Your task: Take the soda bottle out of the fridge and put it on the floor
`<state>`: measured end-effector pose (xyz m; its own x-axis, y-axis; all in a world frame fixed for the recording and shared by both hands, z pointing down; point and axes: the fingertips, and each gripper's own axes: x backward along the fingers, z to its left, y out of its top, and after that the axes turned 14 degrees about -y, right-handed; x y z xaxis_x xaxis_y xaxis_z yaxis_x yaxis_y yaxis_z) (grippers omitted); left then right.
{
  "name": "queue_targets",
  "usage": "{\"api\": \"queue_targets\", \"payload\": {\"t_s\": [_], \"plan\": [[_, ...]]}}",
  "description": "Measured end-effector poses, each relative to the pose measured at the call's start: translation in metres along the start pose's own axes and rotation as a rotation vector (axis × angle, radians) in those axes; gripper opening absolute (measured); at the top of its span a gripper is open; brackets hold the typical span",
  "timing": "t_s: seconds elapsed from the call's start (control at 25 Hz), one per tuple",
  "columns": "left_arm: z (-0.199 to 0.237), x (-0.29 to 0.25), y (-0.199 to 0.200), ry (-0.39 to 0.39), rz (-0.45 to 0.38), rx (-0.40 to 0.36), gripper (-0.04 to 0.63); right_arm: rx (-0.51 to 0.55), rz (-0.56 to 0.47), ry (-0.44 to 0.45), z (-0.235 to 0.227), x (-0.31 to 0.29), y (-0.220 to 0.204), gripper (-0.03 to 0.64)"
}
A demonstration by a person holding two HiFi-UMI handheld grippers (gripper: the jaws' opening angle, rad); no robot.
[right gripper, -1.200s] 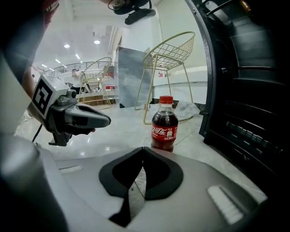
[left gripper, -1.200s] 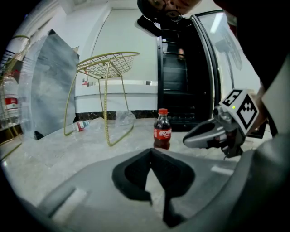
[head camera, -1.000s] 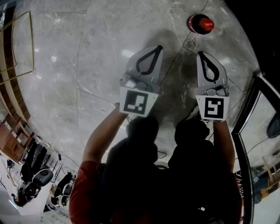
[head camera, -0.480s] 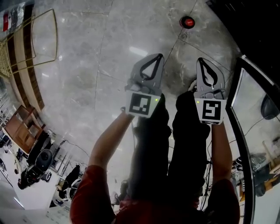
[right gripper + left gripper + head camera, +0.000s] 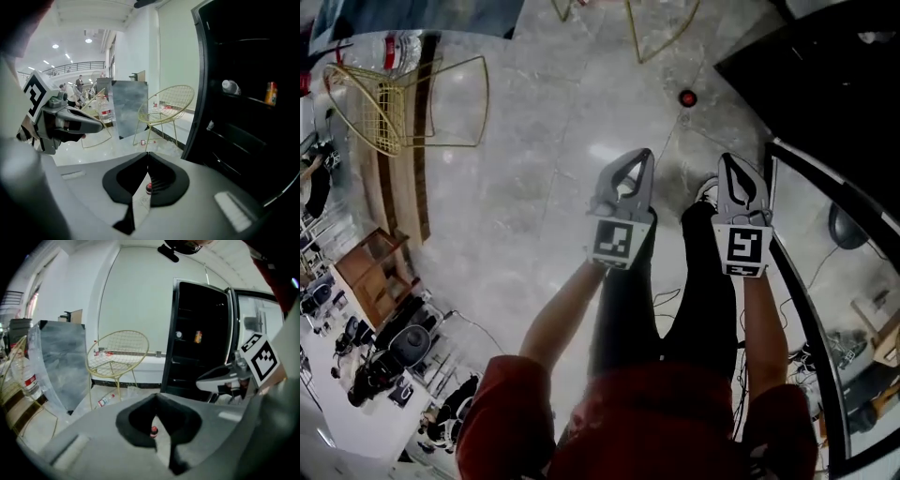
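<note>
Soda bottle on the floor, both tools shut and empty

Head view: the soda bottle (image 5: 687, 97) stands upright on the grey marble floor (image 5: 534, 197), seen from above as a small red cap, close to the corner of the black fridge (image 5: 825, 66). It is well ahead of both tools and touches neither. The left tool (image 5: 647, 156) and right tool (image 5: 727, 159) are held side by side above the person's dark trouser legs (image 5: 623, 300), each with its jaws brought to a point and nothing between them. The fridge's glass door (image 5: 811, 272) hangs open at the right. A gold wire chair (image 5: 389, 108) stands far off at the upper left.

Left gripper view: the left tool (image 5: 157, 395) has its jaw tips together and holds nothing. Through the gap lower down between the jaws, the soda bottle (image 5: 153, 431) shows small on the floor beyond. The right tool (image 5: 200, 379) reaches in from the right. Behind it the fridge (image 5: 187, 357) is open and dark, with a can (image 5: 198, 336) on a shelf. The wire chair (image 5: 117, 352) stands to its left.

Right gripper view: the right tool (image 5: 146, 154) is closed tip to tip and empty. The soda bottle (image 5: 149, 188) appears through its gap, down on the floor. The left tool (image 5: 100, 126) shows at the left. The fridge (image 5: 234, 140) fills the right side.
</note>
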<state>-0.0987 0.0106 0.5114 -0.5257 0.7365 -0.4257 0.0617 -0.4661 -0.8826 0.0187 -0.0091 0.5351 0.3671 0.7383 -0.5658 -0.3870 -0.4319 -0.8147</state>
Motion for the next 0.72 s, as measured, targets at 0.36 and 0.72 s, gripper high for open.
{"api": "queue_targets", "payload": {"t_s": [0.36, 0.72], "plan": [[-0.053, 0.068, 0.139, -0.022, 0.0, -0.013, 0.0, -0.053, -0.006, -0.029, -0.03, 0.099, 0.13, 0.002], [-0.073, 0.106, 0.249, -0.024, -0.086, -0.048, 0.0, -0.047, -0.101, -0.047, -0.049, 0.165, 0.227, 0.002]]}}
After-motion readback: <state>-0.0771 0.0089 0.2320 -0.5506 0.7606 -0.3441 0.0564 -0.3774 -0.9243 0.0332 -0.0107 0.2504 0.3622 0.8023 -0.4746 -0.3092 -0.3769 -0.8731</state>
